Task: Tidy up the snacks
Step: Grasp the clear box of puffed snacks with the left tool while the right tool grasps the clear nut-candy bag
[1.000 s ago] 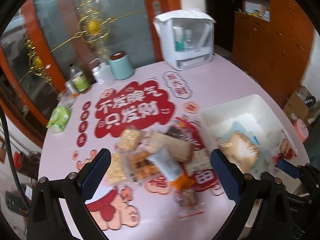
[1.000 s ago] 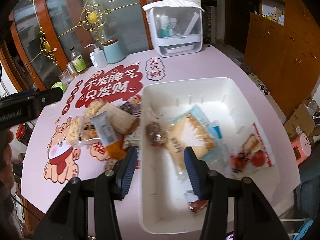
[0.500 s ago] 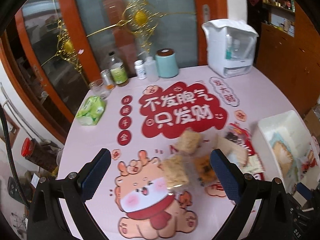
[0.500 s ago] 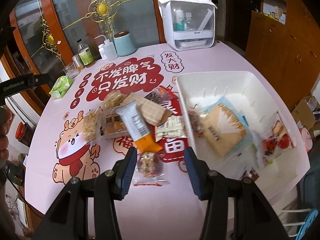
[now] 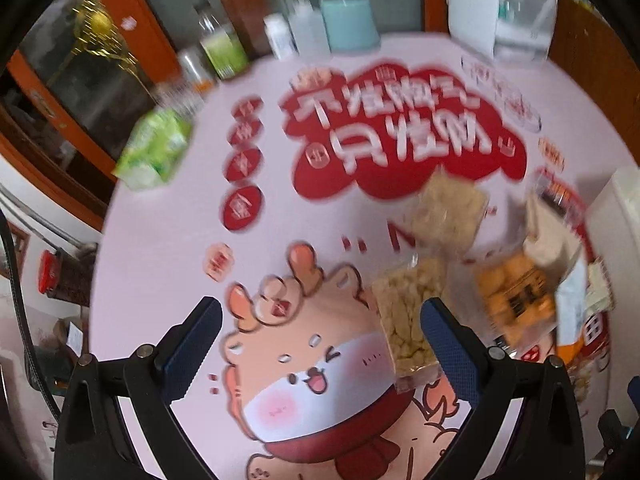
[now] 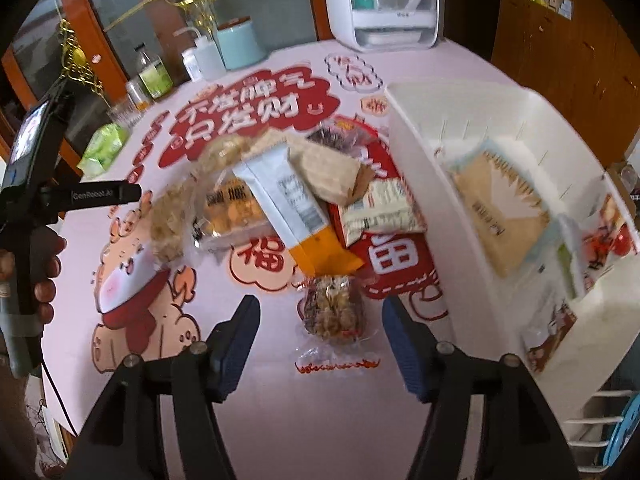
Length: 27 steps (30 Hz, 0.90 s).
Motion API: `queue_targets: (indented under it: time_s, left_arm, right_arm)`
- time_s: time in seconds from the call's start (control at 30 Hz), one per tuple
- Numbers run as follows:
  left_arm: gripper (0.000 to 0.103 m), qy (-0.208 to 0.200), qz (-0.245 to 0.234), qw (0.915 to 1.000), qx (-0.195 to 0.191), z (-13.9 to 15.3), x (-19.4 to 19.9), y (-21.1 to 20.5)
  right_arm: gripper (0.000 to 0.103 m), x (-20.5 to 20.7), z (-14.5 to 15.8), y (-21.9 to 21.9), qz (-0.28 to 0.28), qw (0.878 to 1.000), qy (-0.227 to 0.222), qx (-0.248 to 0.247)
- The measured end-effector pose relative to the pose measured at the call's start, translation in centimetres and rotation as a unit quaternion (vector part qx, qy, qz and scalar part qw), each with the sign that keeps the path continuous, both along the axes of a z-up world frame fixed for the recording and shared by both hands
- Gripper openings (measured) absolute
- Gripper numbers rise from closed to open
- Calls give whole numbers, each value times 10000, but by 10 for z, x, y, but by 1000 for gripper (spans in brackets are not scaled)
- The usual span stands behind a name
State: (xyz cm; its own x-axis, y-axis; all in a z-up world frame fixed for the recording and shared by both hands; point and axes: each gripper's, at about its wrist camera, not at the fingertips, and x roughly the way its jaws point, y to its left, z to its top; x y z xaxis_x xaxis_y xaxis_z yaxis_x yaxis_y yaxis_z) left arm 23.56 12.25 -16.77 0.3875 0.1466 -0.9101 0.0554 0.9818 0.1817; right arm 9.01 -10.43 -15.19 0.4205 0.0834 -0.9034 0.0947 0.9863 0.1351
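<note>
- hovering above a pink surface (image 6: 320,412) printed with red characters and a cartoon animal, two hand-held grippers point steeply down at a heap of wrapped snacks.
- right gripper (image 6: 316,344): its jaws are opening, already fairly wide, with nothing pressed between the pads. a clear packet of brown nut clusters (image 6: 333,312) lies on the surface in the gap between the fingers, apart from both.
- just beyond that packet, the snack pile holds a white-and-orange pouch (image 6: 294,216), a tan wafer pack (image 6: 326,172), a pale striped bag (image 6: 378,208) and an orange biscuit tray (image 6: 234,210).
- to the right stands a white bin (image 6: 432,184), holding a large square cracker pack (image 6: 500,208) and a few smaller wrappers.
- left gripper (image 5: 320,344): jaws wide, holding nothing. this view is blurred. a clear pack of pale puffed pieces (image 5: 406,316) lies by the right-hand finger, partly between the fingers; contact cannot be told.
- at the left edge of the right view, a person's hand (image 6: 44,276) grips the left gripper's handle.
</note>
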Motion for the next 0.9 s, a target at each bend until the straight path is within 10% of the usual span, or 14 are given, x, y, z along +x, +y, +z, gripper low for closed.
queue_targets:
  time_s: [0.9]
  left_arm:
    - [100, 1263, 261, 9879, -866, -89, 32, -33]
  right_arm:
    - [65, 25, -58, -6, -87, 9988, 463, -98]
